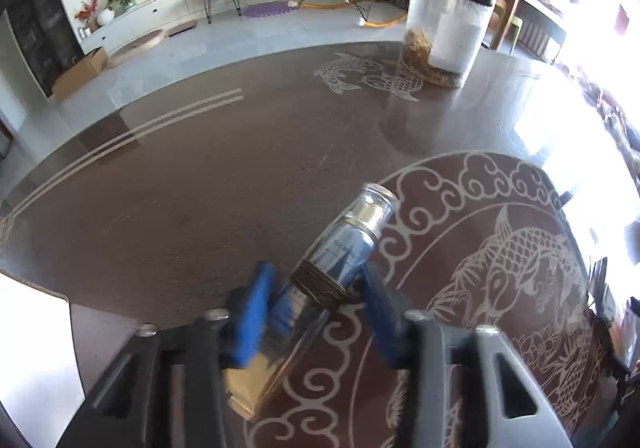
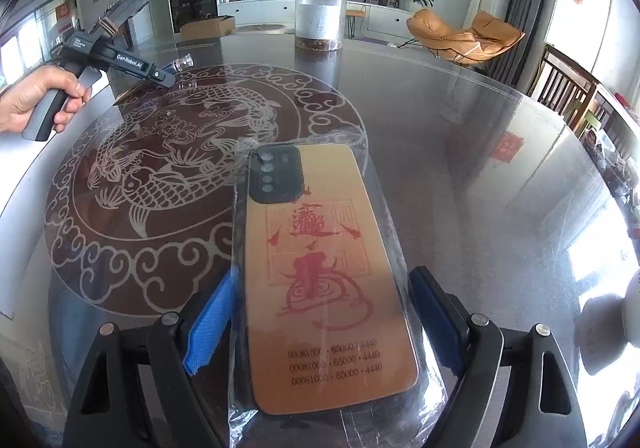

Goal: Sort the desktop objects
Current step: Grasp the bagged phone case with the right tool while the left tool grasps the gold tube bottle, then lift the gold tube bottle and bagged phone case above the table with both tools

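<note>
My left gripper (image 1: 318, 292) is shut on a small clear bottle (image 1: 348, 240) with a silver pump, a clear cap and brown cord wound round its base. The bottle is tilted, cap pointing away to the upper right, over the dark glass table (image 1: 208, 167). My right gripper (image 2: 320, 312) has its blue pads (image 2: 212, 324) on either side of an orange phone case (image 2: 320, 272) in a clear plastic sleeve, with red print and a black camera cutout. The pads touch the sleeve's edges. The left gripper also shows in the right wrist view (image 2: 132, 63), held in a hand at far left.
A tall clear cylindrical canister (image 1: 444, 31) with a black lid and brown contents stands at the table's far side; it also shows in the right wrist view (image 2: 320, 15). Wooden chairs (image 2: 568, 87) stand along the right. A white round object (image 2: 632, 308) lies at the right edge.
</note>
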